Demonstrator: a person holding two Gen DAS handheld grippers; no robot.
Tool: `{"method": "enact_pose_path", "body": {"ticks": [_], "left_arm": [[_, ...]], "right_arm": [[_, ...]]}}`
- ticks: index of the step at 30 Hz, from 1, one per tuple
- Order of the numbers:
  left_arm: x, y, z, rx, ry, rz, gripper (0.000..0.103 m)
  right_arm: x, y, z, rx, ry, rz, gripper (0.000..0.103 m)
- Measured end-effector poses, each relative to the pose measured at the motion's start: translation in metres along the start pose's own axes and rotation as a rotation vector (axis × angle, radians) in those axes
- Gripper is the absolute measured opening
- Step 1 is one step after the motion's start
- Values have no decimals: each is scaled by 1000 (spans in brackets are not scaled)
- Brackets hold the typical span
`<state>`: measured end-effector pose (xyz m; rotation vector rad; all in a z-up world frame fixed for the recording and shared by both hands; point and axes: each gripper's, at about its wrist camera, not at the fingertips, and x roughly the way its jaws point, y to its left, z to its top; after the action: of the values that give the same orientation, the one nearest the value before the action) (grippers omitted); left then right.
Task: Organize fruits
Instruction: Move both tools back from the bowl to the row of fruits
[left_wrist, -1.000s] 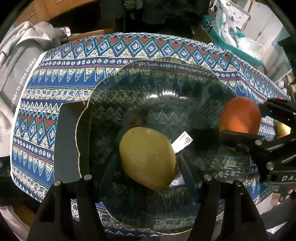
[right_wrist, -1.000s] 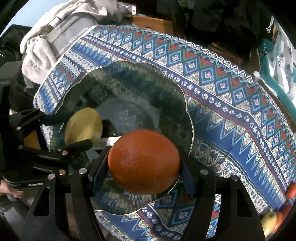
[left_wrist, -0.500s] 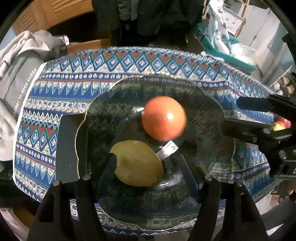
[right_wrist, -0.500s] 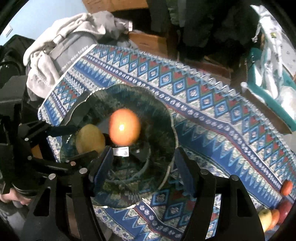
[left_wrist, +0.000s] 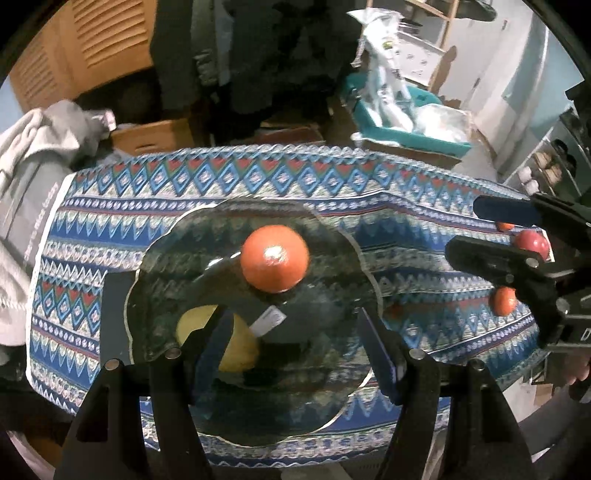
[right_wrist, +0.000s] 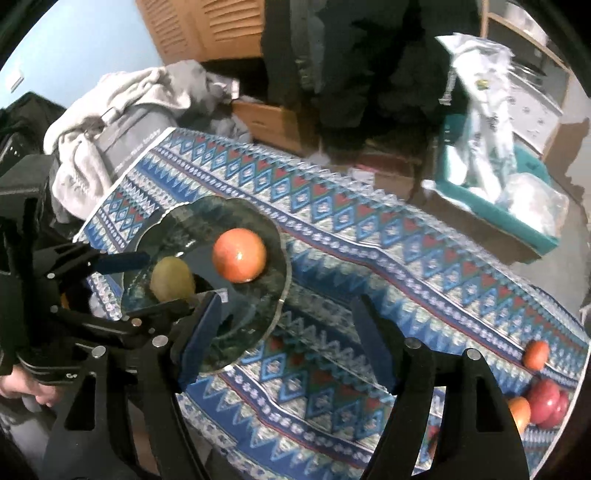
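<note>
Standing open and empty above the scalloped dark glass plate (right_wrist: 279, 291), the right gripper (right_wrist: 286, 332), jaws just widened, and left gripper (left_wrist: 291, 345) should clear it before fetching more. Plated: one round orange fruit (right_wrist: 239, 254), one yellow-green mango (right_wrist: 171, 278). At least four loose fruits (right_wrist: 543, 400) wait at the patterned tablecloth's (right_wrist: 424, 258) far end.

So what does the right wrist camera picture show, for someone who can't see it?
An orange and a yellow-green fruit sit in a glass bowl on a patterned tablecloth. The right hand-held gripper hangs open and empty above, with more fruit at the far right.
</note>
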<state>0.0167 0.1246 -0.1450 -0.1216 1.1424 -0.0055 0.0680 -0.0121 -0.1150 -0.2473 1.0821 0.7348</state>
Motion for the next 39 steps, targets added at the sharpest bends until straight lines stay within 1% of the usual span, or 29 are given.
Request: {"method": "enact_pose_path", "body": {"ticks": [4, 8, 12, 21, 25, 26, 31, 33, 39], "left_arm": [[-2, -15, 4, 24, -8, -13, 71], [-6, -35, 8, 53, -19, -31, 71], [-7, -56, 13, 81, -22, -53, 71], [-12, -109, 22, 164, -43, -89, 71], [-10, -134, 22, 201, -39, -110, 71], [-9, -142, 22, 214, -36, -115, 71], [-4, -174, 23, 268, -39, -138, 72], [-1, -188, 22, 291, -38, -137, 73], [13, -222, 23, 331, -5, -176, 73]], "right_arm": [[-17, -17, -8, 29, -16, -33, 74], [-34, -36, -19, 49, -33, -85, 74], [-48, -55, -30, 73, -48, -114, 74], [-83, -98, -59, 156, -87, -145, 74], [-98, -117, -72, 184, -99, -174, 74], [-103, -125, -78, 193, -103, -190, 74], [-116, -154, -100, 254, -108, -217, 75], [-120, -167, -111, 281, -108, -232, 75], [-128, -197, -141, 350, -101, -261, 75]]}}
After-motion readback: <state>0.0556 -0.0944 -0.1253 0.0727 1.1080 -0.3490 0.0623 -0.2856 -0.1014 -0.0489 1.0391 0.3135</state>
